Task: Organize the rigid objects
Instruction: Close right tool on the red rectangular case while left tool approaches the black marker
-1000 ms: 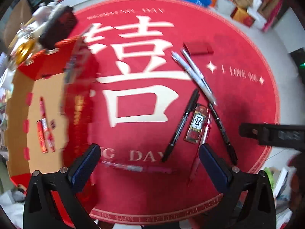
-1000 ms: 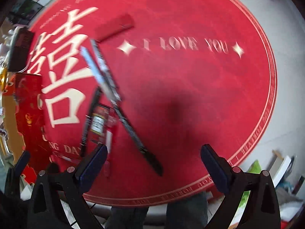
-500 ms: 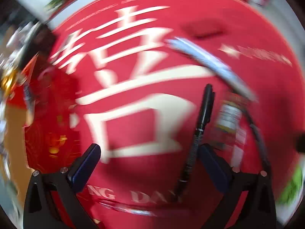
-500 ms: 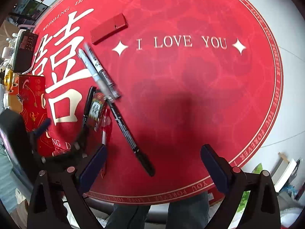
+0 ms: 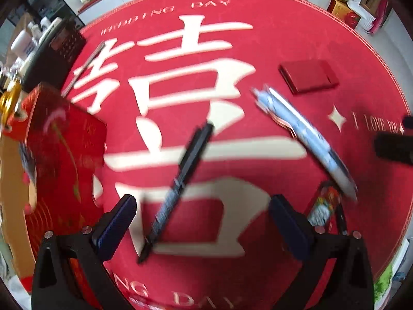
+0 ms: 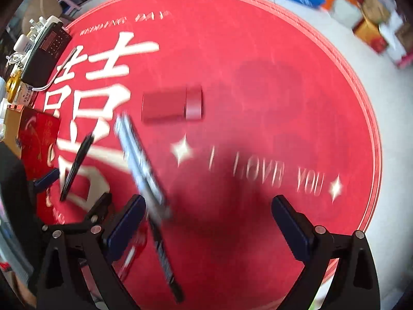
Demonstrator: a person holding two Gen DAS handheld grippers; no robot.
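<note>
Below left gripper (image 5: 201, 222), black marker (image 5: 180, 178) lies flat on red mat (image 5: 232, 13), diagonal, lower part between spread jaws, nothing held. Right gripper (image 6: 209, 219) jaws also wide, empty; pale pens (image 6: 139, 160) lie just beside its left finger. Marker likely light, stiff, smooth plastic, prone to roll. Best grip: mid-barrel, across its width. Red box (image 5: 64, 168) near, left.

Round red rug (image 6: 271, 59) on pale floor (image 6: 387, 129)
</note>
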